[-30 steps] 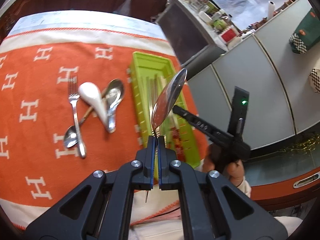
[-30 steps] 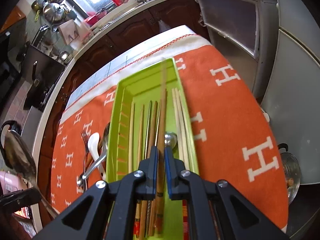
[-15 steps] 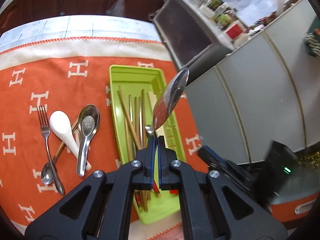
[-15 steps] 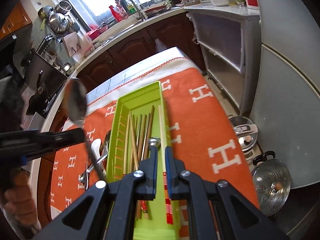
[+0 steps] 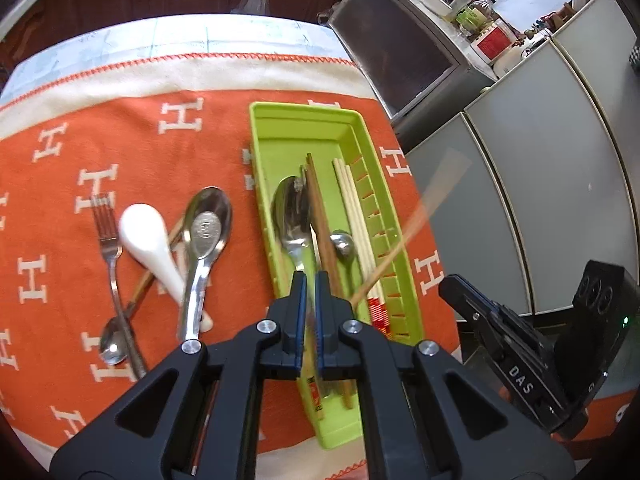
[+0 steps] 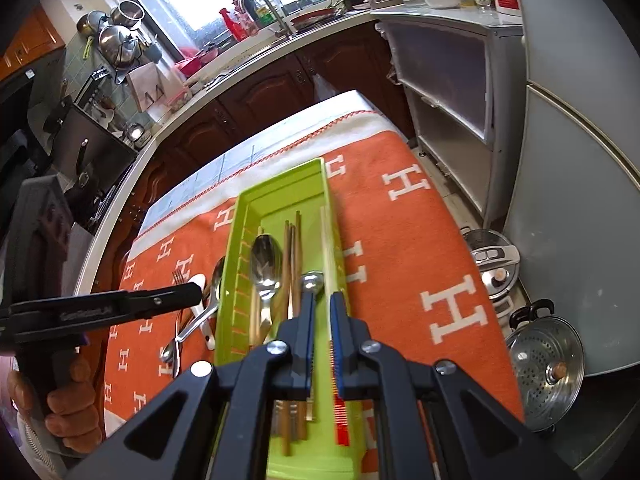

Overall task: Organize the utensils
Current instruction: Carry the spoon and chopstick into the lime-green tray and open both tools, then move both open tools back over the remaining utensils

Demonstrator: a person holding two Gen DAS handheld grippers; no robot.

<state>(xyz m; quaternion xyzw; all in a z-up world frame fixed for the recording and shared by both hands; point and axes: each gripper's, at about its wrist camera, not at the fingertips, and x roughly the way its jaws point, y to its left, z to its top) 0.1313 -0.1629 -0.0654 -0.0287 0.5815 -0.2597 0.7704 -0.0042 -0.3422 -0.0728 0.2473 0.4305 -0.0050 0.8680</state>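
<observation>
A lime green tray (image 5: pixel 362 140) (image 6: pixel 244 216) lies on the orange cloth and holds a large steel spoon (image 5: pixel 290 210) (image 6: pixel 265 260), several chopsticks (image 5: pixel 352 208) (image 6: pixel 294 248) and a small round-headed spoon (image 5: pixel 342 242) (image 6: pixel 313 282). My left gripper (image 5: pixel 311 280) hovers over the tray's near end, jaws slightly apart, with the spoon's handle lying below. A blurred pale chopstick (image 5: pixel 416 224) shows in mid-air over the tray. My right gripper (image 6: pixel 321 300) is slightly open over the tray and holds nothing. A fork (image 5: pixel 108 236), white ceramic spoon (image 5: pixel 148 240) and steel spoons (image 5: pixel 206 226) lie left of the tray.
The orange cloth (image 5: pixel 132 132) covers the table, with its edge close behind the tray. Grey cabinets (image 5: pixel 540 184) stand at the right. A steel steamer pot (image 6: pixel 546 364) and a pressure cooker lid (image 6: pixel 494 260) sit on the floor at the right. A kitchen counter (image 6: pixel 280 44) runs behind.
My left gripper lowered the large spoon from upright into the tray and let it go. My right gripper's jaws opened a little, and a chopstick is in motion over the tray.
</observation>
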